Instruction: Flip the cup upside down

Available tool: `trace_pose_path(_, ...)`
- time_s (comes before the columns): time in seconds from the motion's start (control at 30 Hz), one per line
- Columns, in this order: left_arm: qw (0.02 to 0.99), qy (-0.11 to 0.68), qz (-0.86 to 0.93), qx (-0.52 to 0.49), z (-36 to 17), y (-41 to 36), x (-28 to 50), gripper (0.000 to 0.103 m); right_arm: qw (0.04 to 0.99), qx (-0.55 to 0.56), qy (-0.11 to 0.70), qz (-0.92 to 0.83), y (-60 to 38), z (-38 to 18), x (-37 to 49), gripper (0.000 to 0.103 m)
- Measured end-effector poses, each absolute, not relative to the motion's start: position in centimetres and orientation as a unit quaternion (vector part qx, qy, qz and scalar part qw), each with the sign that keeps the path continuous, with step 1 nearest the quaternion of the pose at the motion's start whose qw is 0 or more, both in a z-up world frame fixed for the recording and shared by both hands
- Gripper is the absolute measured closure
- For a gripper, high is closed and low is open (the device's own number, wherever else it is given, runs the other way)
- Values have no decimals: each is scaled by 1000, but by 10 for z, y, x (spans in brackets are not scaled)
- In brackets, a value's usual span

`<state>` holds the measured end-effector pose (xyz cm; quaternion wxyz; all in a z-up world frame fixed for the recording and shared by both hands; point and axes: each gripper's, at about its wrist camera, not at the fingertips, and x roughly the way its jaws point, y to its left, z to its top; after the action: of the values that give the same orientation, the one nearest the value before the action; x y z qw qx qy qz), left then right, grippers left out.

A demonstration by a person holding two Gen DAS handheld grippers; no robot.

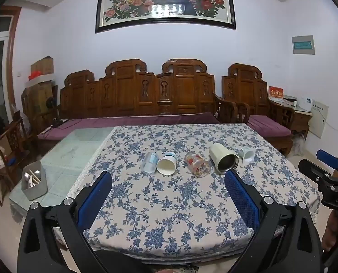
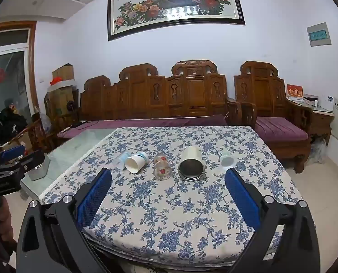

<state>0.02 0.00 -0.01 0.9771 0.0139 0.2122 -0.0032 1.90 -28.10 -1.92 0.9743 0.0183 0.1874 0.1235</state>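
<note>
On the table's floral cloth point(image 1: 169, 204), five cups lie on their sides in a row: a cream steel-lined tumbler point(image 1: 222, 159), a flowered glass point(image 1: 196, 164), a white paper cup point(image 1: 166, 163) touching a clear plastic cup point(image 1: 149, 162), and a small pale cup point(image 1: 247, 153). Near the front edge, the left gripper point(image 1: 167, 201) and right gripper point(image 2: 167, 201) hover with fingers spread wide, holding nothing.

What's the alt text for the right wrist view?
Five cups lie on their sides in a row on a blue floral tablecloth: clear plastic cup, white paper cup, flower-printed glass, cream steel-lined tumbler, small pale cup. The open right gripper hovers short of them.
</note>
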Motion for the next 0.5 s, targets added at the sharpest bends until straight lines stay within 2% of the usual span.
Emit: trace_pose_path(0.5, 979, 205, -4, 12, 3, -8, 1, 8, 976, 19, 184, 119, -285, -20, 18, 2)
